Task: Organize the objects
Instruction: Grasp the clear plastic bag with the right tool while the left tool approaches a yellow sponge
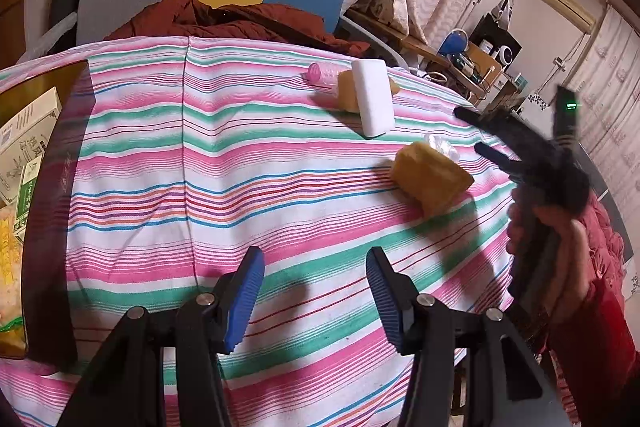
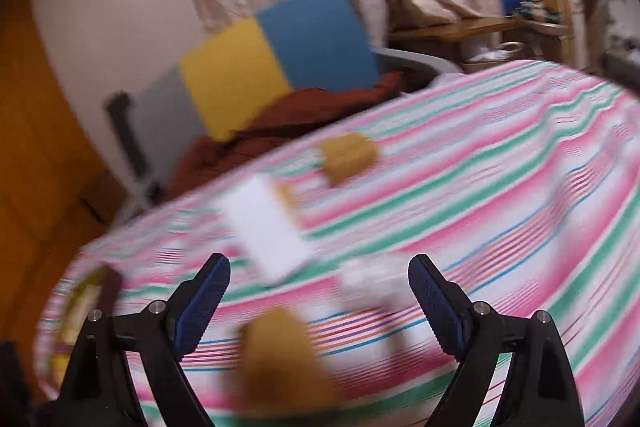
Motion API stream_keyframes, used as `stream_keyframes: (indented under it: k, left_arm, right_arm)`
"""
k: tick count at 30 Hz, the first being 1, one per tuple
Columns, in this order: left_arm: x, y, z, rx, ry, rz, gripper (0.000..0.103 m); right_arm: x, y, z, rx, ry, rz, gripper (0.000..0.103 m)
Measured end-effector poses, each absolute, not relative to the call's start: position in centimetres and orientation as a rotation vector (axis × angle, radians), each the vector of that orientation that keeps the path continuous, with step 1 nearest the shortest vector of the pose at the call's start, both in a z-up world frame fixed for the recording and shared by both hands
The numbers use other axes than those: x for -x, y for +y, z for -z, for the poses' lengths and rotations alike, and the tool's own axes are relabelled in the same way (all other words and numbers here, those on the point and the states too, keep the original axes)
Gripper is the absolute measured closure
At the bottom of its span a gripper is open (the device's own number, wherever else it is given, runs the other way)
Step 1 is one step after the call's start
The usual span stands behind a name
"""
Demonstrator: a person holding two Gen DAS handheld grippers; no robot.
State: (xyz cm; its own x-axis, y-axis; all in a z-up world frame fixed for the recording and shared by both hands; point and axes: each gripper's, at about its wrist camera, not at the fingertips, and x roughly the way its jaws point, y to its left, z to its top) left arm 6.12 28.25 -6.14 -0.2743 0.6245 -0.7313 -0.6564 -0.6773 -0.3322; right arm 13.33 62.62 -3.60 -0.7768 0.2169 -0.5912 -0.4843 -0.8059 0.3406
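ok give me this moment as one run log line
left gripper: open, empty | right gripper: open, empty, near yellow sponge block | white foam block: leaning on second yellow sponge

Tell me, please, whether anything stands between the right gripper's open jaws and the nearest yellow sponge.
Nothing visible does. In the right wrist view the right gripper is open over bare striped cloth, with the yellow sponge just ahead. The clear crumpled piece lies beyond it, not between.

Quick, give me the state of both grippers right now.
Left gripper: jaws open, nothing between them.
Right gripper: jaws open wide, nothing gripped, above a yellow sponge.
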Motion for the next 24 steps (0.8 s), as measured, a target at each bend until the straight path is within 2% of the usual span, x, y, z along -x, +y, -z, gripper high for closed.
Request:
stream_keyframes:
  k: [5,7,8,9,13,20,24]
  left_arm:
    - [-6.3,29.2,5.9,1.124,0.061,-2.006,0.050]
    - [-6.4,29.8,5.5,1.110,0.074,-2.002,0.050]
    - [-6.5,30.2,5.3,1.101,0.077,-1.996,0.050]
    - [-6.6,30.5,5.1,1.094,0.080,-1.990,0.050]
    - [-7.2,32.1,4.5,1.068,0.118,-1.968,0.050]
    - [-7.6,36.0,3.8,1.072,0.086,-1.897,0.050]
    - [-8.0,39.8,3.9,1.135,0.065,-1.847,0.047]
  right_arm:
    - [-11.9,65.6,6.1,0.929,0.633,-2.467,0.012]
    - [-11.4,65.8,6.8,0.988,0.634,-2.477,0.017]
    - [-11.0,65.6,7.2,1.014,0.603,-2.471,0.025]
    - [-10.7,65.3,7.6,1.034,0.574,-2.470,0.028]
    - [-10.7,64.7,7.7,1.025,0.500,-2.486,0.036]
    - [-13.4,65.6,6.7,0.851,0.472,-2.367,0.037]
    - [-15.4,66.9,6.7,0.760,0.538,-2.260,0.037]
